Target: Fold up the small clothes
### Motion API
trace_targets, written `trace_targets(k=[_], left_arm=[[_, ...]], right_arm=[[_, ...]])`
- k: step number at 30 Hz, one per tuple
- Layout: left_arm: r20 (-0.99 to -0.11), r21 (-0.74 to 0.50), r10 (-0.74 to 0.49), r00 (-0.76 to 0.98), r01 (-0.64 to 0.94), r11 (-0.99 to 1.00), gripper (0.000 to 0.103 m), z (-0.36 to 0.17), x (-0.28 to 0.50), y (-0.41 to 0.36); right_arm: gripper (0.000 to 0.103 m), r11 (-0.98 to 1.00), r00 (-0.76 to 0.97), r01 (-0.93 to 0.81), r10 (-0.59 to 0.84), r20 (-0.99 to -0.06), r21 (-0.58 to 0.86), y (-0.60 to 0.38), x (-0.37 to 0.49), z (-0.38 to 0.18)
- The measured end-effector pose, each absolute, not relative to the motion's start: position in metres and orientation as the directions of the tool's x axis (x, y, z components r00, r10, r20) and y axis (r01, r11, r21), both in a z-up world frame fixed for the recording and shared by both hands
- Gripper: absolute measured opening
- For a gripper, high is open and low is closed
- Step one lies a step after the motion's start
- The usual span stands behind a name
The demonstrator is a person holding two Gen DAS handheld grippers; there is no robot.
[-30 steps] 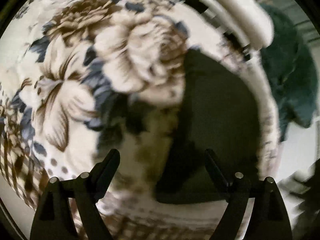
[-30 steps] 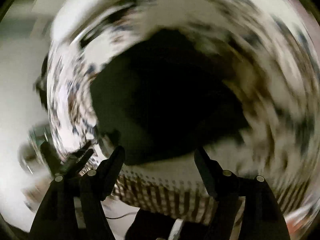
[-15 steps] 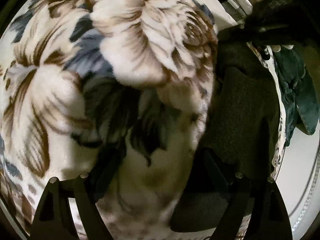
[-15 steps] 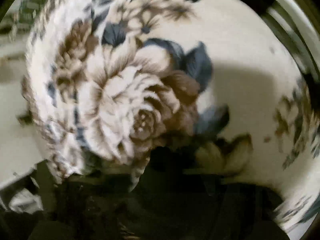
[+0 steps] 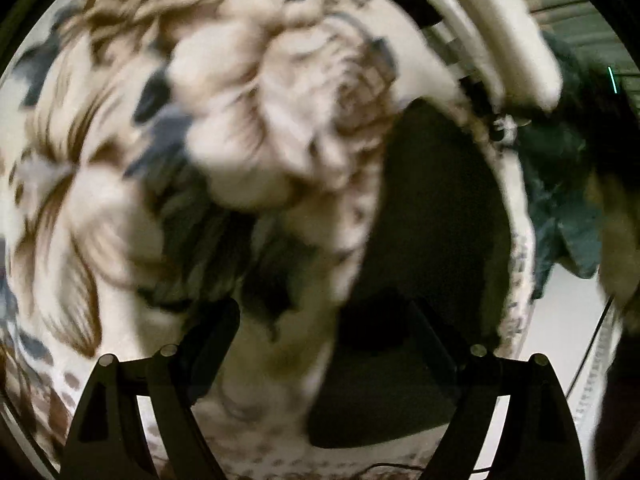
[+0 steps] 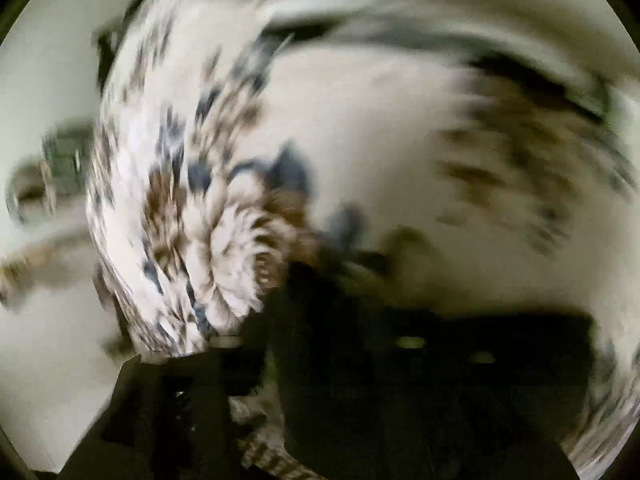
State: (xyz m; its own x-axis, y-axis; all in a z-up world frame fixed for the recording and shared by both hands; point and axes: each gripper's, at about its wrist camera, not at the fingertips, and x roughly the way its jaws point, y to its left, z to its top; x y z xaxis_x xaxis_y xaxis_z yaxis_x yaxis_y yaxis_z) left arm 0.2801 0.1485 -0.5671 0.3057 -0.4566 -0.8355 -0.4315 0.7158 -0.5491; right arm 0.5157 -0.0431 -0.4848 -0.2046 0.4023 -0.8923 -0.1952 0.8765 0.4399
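Note:
A dark green-black garment point(image 5: 436, 248) lies on a cream blanket with brown and blue flowers point(image 5: 168, 140). In the left wrist view my left gripper point(image 5: 324, 344) is open just above the blanket, its right finger over the garment's near edge. In the right wrist view the picture is heavily blurred. The dark garment point(image 6: 420, 392) fills the lower part and hides most of my right gripper point(image 6: 320, 400); I cannot tell whether its jaws are open or shut.
A teal garment point(image 5: 560, 200) lies at the right edge of the blanket. A white rail or tube point(image 5: 500, 28) crosses the top right. Pale floor point(image 6: 48, 320) shows at the left of the right wrist view.
Both views have shifted and blurred with fast motion. The left gripper has pulled back from the blanket, still open. The right view still has dark cloth across its fingers.

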Motion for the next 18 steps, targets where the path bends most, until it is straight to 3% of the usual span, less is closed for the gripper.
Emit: trace_targets(k=[5,9,10,11,12,18], left_arm=[[-0.794,-0.605,-0.516,0.321,-0.341,0.719,0.085,-0.557,0.312,0.135],[-0.813,-0.582,-0.535,0.229,-0.331,0.743,0.085,-0.596,0.331,0.116],[-0.811,-0.584,-0.551,0.198,-0.345,0.735,0.089,-0.609,0.334,0.113],[-0.799,-0.600,-0.565,0.206,-0.347,0.721,0.100,-0.616,0.335,0.113],[-0.773,-0.634,-0.590,0.235,-0.343,0.693,0.103,-0.619,0.335,0.114],[-0.719,-0.684,-0.628,0.297,-0.463,0.564,0.103,-0.629,0.331,0.133]], right_arm=[[0.056,0.952,-0.039,-0.024,0.304,-0.952,0.305,-0.200,0.480,-0.449],[0.057,0.928,-0.015,0.197,0.324,-0.946,0.315,-0.302,0.441,-0.469],[0.057,0.923,-0.013,0.216,0.328,-0.945,0.318,-0.311,0.434,-0.476],[0.057,0.919,-0.011,0.227,0.332,-0.943,0.321,-0.319,0.426,-0.484],[0.057,0.910,-0.004,0.240,0.348,-0.938,0.337,-0.328,0.421,-0.493],[0.057,0.849,0.032,0.234,0.480,-0.877,0.473,-0.305,0.420,-0.537]])
